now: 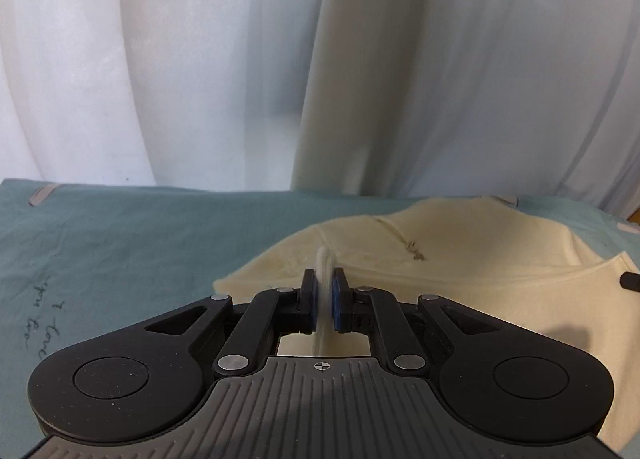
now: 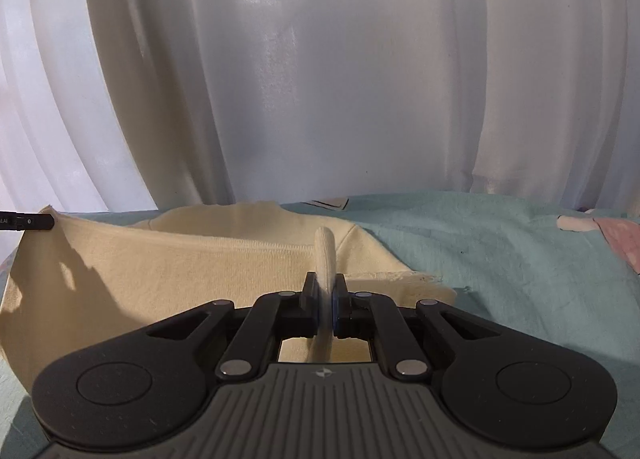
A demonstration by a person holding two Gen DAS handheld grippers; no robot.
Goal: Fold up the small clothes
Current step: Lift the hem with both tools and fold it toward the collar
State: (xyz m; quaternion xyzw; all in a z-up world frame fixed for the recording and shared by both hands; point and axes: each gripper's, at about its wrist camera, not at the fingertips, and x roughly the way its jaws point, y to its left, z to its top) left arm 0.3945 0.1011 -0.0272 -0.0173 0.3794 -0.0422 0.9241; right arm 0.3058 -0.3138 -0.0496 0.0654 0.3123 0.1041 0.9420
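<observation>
A small cream garment (image 1: 460,271) lies on a teal sheet (image 1: 140,243), partly lifted. In the left wrist view my left gripper (image 1: 325,293) is shut on a pinched fold of the garment's edge, and cloth sticks up between its pads. In the right wrist view my right gripper (image 2: 326,299) is shut on another pinched fold of the cream garment (image 2: 180,271). The cloth hangs stretched between the two grips. The tip of the other gripper shows at the right edge of the left view (image 1: 630,282) and at the left edge of the right view (image 2: 28,221).
White curtains (image 1: 320,59) hang close behind the far edge of the teal sheet (image 2: 500,251). A pink and white cloth (image 2: 600,235) lies at the far right of the right wrist view. Handwriting (image 1: 44,319) marks the sheet at the left.
</observation>
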